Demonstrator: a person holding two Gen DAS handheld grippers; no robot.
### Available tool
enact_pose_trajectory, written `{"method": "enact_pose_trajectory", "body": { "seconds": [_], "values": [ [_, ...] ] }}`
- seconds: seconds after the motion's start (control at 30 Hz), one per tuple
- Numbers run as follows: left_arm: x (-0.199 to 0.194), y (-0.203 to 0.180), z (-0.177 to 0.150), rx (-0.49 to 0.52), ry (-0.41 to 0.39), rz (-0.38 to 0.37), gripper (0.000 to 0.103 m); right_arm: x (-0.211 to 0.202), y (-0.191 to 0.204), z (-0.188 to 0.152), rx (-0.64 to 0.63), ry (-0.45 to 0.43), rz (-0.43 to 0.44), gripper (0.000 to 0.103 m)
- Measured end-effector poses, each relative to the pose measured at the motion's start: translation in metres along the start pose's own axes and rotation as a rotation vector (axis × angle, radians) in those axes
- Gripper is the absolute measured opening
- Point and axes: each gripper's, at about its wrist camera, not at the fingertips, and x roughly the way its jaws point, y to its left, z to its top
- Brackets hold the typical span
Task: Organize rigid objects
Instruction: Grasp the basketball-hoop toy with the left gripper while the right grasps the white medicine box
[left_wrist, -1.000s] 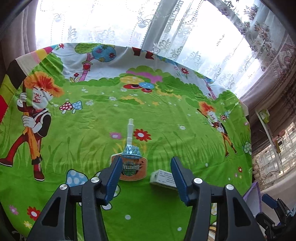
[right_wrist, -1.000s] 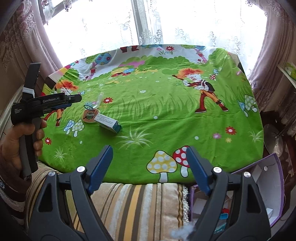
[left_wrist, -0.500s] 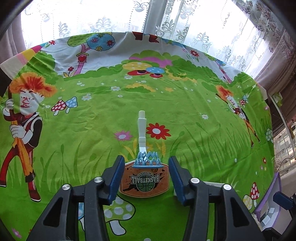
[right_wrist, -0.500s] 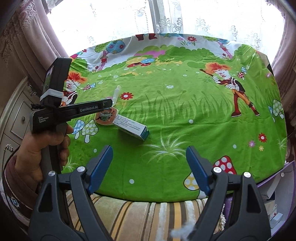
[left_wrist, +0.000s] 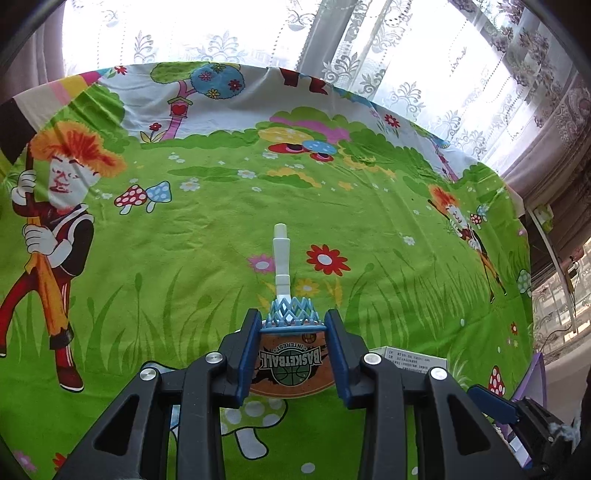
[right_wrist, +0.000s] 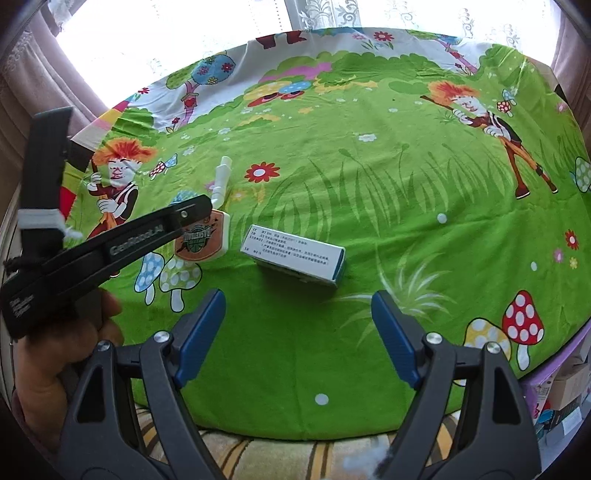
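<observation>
Soft cartoon-print cloth: left gripper closing on flat toy hoop, right gripper open.

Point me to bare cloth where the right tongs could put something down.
Free: the wide green cartoon-print cloth right of and beyond the white-and-teal cardboard box, out to the far edge. Crowded: the near-left, where the box lies beside the orange toy basketball backboard that the left tongs are closing on.
</observation>
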Motion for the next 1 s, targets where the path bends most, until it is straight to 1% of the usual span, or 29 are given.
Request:
{"method": "enact_pose_trajectory", "body": {
  "seconds": [0.1, 0.3, 0.57, 0.67, 0.7, 0.77, 0.9, 1.0],
  "values": [
    [-0.01, 0.008, -0.003, -0.026, -0.02, -0.008, 0.036, 0.008, 0.005, 0.003, 0.022, -0.001, -0.012, 0.084],
    [-0.024, 0.021, -0.008, -0.085, -0.049, -0.038, 0.036, 0.018, 0.016, 0.01, 0.038, -0.024, -0.039, 0.088],
    [-0.035, 0.027, -0.009, -0.097, -0.085, -0.024, 0.036, 0.034, 0.016, 0.017, 0.088, -0.025, -0.093, 0.09],
    [-0.036, 0.025, -0.011, -0.097, -0.085, -0.029, 0.036, 0.04, 0.018, 0.016, 0.063, -0.023, -0.117, 0.09],
    [-0.036, 0.025, -0.012, -0.098, -0.086, -0.031, 0.036, 0.043, 0.018, 0.015, 0.055, -0.017, -0.122, 0.09],
    [-0.039, 0.023, -0.013, -0.102, -0.09, -0.036, 0.036, 0.047, 0.015, 0.013, 0.049, 0.004, -0.13, 0.08],
    [-0.046, 0.018, -0.014, -0.097, -0.103, -0.045, 0.036, 0.043, 0.013, 0.01, 0.039, -0.011, -0.121, 0.08],
    [-0.053, 0.012, -0.017, -0.09, -0.112, -0.049, 0.036, 0.032, 0.009, 0.008, 0.04, -0.04, -0.126, 0.08]
  ]
}}
